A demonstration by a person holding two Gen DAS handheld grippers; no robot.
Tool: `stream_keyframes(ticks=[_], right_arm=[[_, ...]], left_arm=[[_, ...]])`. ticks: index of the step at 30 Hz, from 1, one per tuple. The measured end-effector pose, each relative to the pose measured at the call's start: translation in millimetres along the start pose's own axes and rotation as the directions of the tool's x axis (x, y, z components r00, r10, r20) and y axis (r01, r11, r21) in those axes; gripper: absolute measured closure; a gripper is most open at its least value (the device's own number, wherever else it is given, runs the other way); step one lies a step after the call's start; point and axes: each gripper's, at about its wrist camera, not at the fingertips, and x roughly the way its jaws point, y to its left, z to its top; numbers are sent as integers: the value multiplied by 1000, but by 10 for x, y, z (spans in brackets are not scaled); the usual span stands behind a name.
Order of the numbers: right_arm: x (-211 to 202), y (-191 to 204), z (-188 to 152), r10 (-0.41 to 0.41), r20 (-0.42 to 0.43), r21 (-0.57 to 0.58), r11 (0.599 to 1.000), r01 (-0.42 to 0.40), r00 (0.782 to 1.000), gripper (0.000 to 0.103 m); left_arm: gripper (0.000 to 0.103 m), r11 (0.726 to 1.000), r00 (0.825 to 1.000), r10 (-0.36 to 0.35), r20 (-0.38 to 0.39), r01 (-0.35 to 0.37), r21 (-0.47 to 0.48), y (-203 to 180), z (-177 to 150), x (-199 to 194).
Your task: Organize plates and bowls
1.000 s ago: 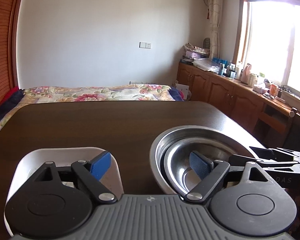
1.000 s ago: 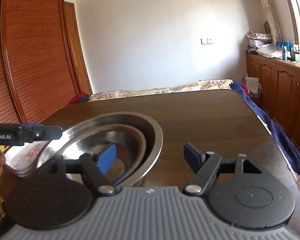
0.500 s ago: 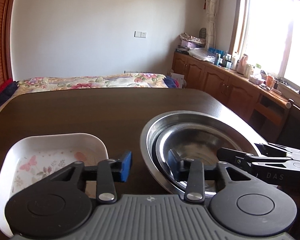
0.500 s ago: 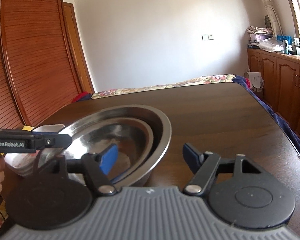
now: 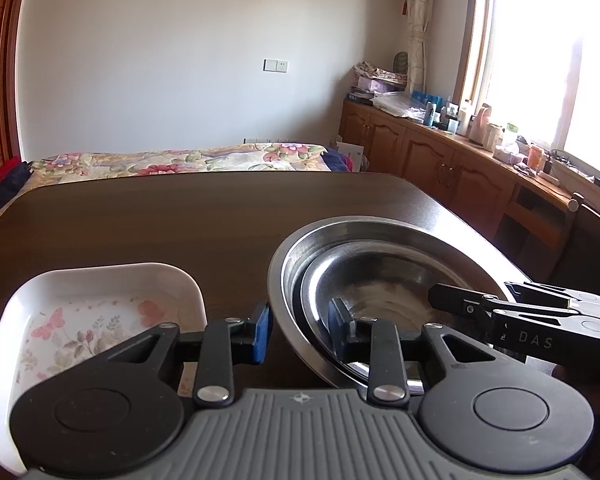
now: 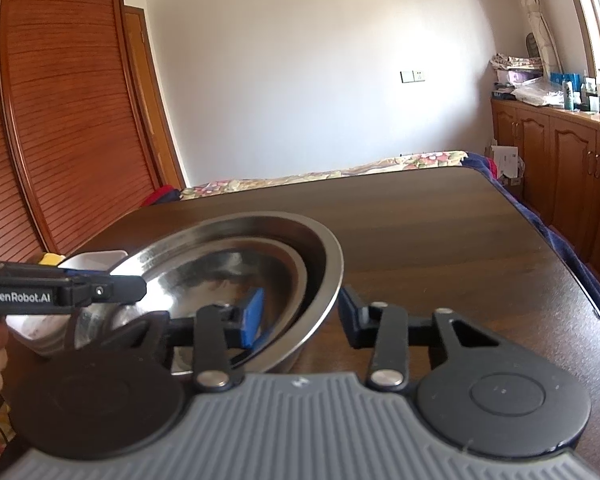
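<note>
So the left claw (image 5: 299,330) has been narrowed a lot in the last second and now straddles the near rim of the big steel bowl (image 5: 380,232), pads not visibly touching it. Looks like a two-sided lift is being set up. The right claw (image 6: 300,316) is kept half-open across the opposite rim. A smaller bowl (image 5: 380,280) is nested inside; the white floral dish (image 5: 100,280) sits left of the left claw on the bench (image 5: 180,220).
</note>
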Motion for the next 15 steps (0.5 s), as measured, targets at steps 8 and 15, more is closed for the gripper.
stream_keyframes(ticks=[8,15], right_arm=[[-14,-13,25,-14,19,-12,1000,14,1000,71],[3,-20,26,-9,15,-6,1000,9,1000,72]], left_arm=[[71,1000,1000,-4,0,4,7,-6,-9,4],[70,1000,1000,-9,-13,9,16,13,-14,61]])
